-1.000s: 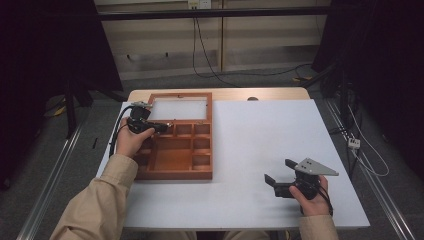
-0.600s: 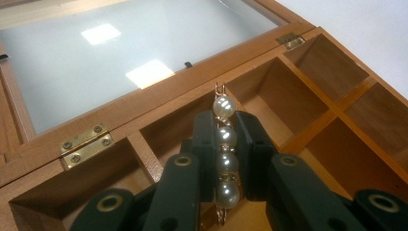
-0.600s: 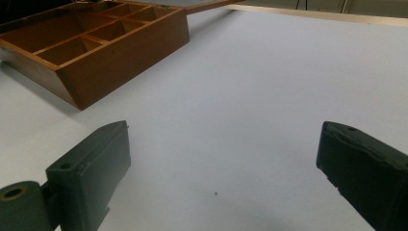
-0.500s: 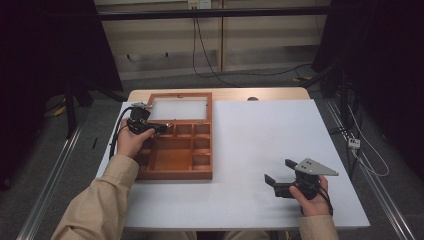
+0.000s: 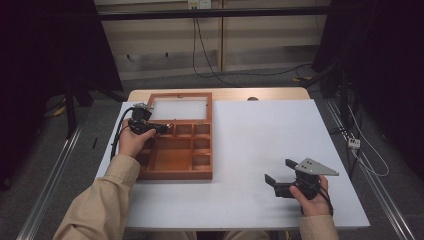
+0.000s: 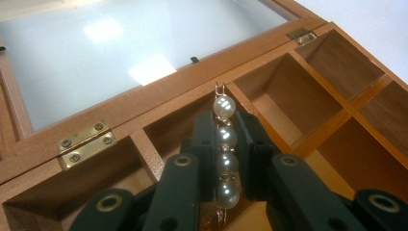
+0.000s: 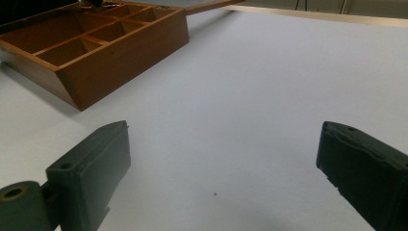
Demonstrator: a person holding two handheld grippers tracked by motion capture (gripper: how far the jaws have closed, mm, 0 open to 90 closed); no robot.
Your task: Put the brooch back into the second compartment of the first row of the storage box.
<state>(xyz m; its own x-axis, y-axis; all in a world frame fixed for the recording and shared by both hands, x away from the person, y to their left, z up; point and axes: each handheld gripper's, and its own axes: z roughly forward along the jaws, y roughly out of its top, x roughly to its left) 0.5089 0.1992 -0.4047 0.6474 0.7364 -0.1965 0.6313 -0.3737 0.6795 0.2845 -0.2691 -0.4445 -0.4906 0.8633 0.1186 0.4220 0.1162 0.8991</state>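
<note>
The left gripper (image 6: 225, 159) is closed on a short pearl strand (image 6: 225, 144): four white beads are pinched in a line between the two black jaws, with a small metal loop seen past the top bead and another metal end below the lowest bead. The strand is held over the back row of compartments in a wooden box (image 6: 308, 110), just in front of the hinged edge. Two brass hinges (image 6: 86, 143) are seen on that edge, and behind it the box's glass lid (image 6: 120, 53) is laid open flat, with light reflected in the pane.

In the high view the left gripper (image 5: 159, 128) is held by the left hand (image 5: 131, 142) above the box's back left corner, with a tan sleeve (image 5: 100, 205) and a black cable trailing from the tool. The wooden box (image 5: 175, 174) is set on the left part of a white table (image 5: 260, 135), and its compartments are seen to be bare where they are visible.

The right gripper (image 7: 221, 163) is held wide, with nothing between its jaws; bare white table is seen between them. In the high view the right gripper (image 5: 280, 172) is placed low near the table's front right, well apart from the box, gripped by the right hand (image 5: 311, 196), with a grey three-cornered plate (image 5: 316, 166) on top. From the right gripper view the box (image 7: 120, 57) is seen far off at the upper left.
</note>
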